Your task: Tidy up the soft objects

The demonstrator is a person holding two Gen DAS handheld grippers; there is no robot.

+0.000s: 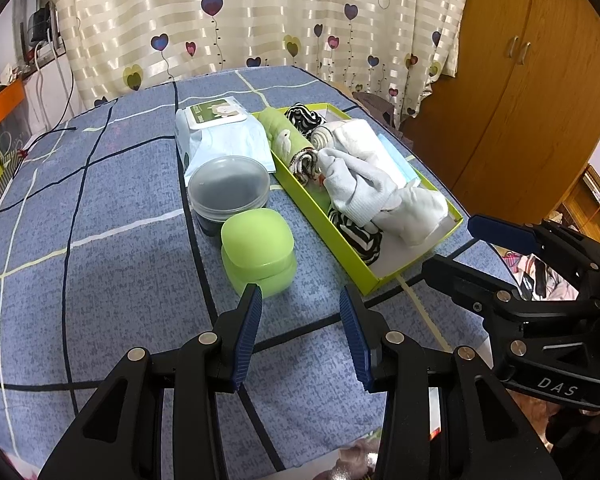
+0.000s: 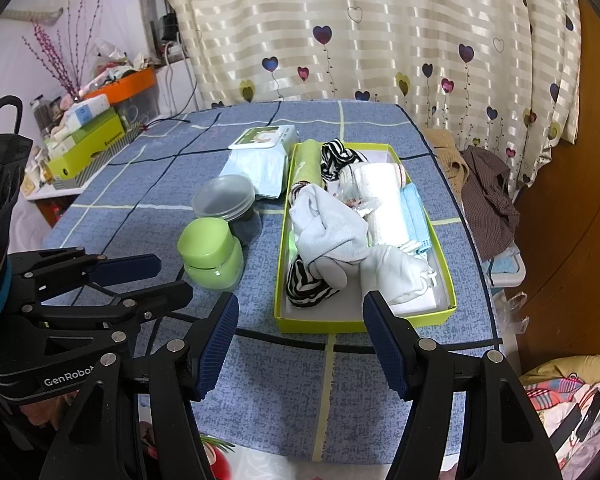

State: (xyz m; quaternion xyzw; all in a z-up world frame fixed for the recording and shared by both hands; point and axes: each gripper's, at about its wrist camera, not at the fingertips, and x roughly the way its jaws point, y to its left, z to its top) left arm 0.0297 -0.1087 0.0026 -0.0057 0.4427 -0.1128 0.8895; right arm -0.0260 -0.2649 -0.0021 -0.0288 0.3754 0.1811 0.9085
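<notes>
A lime-green box (image 1: 342, 242) (image 2: 282, 240) on the blue checked tablecloth holds soft items: white socks (image 1: 374, 194) (image 2: 328, 232), a rolled green towel (image 1: 286, 138) (image 2: 306, 166), black-and-white striped cloth (image 1: 360, 236) (image 2: 306, 282), a folded white cloth (image 2: 384, 200) and a light blue cloth (image 2: 416, 212). My left gripper (image 1: 300, 308) hovers open over the cloth, just short of a green lidded jar (image 1: 258, 250), nothing between its fingers. My right gripper (image 2: 300, 312) stands open in front of the box's near end, also empty. Each gripper shows at the edge of the other's view.
A clear round tub with dark contents (image 1: 228, 186) (image 2: 226, 198) and a pack of wet wipes (image 1: 220, 132) (image 2: 260, 156) lie left of the box. Heart-print curtain (image 1: 260, 20) behind, wooden wardrobe (image 1: 532, 92) right, cluttered shelf (image 2: 88, 132) left, clothes (image 2: 488, 196) beside the table.
</notes>
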